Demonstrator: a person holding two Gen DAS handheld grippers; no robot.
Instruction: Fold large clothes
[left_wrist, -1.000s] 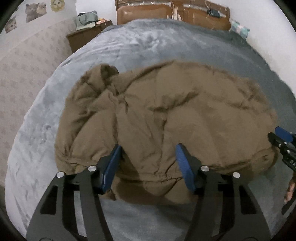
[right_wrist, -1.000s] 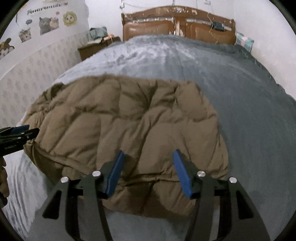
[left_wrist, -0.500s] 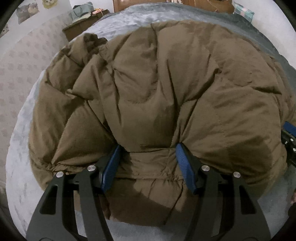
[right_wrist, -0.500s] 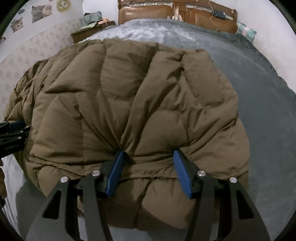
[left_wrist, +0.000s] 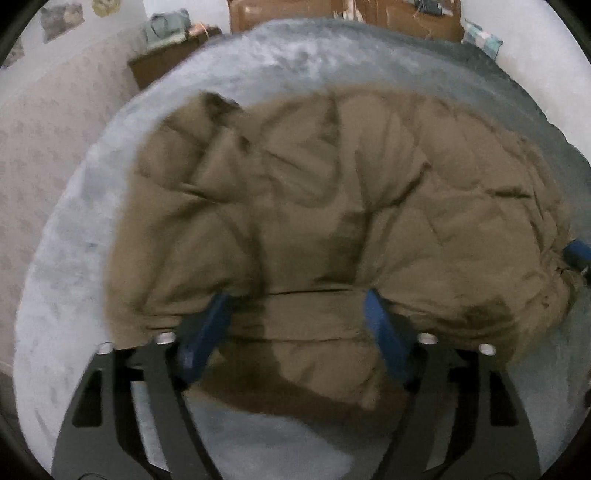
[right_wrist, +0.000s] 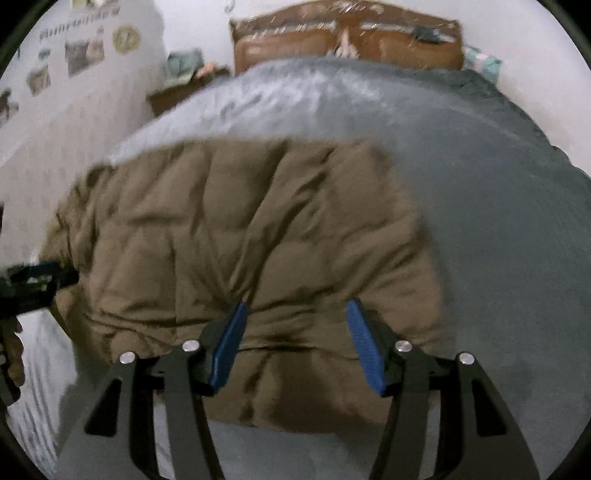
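A brown quilted down jacket (left_wrist: 332, 206) lies bunched on a grey bed cover (left_wrist: 280, 62); it also shows in the right wrist view (right_wrist: 236, 229). My left gripper (left_wrist: 295, 310) is open, its blue pads either side of the jacket's near hem. My right gripper (right_wrist: 295, 317) is open too, its pads straddling the near hem on the jacket's right part. Each gripper shows at the edge of the other's view: the right one (left_wrist: 576, 254), the left one (right_wrist: 33, 280). Both frames are blurred by motion.
A brown wooden headboard (right_wrist: 347, 40) stands at the far end of the bed. A wooden nightstand (left_wrist: 166, 62) with folded cloth on it sits at the far left by a papered wall (left_wrist: 44, 129). Grey cover (right_wrist: 498, 221) stretches to the jacket's right.
The jacket filled both views half a second ago; now it looks smaller and lower, with more bed visible. Both grippers have drawn back or up from it, jaws still open.
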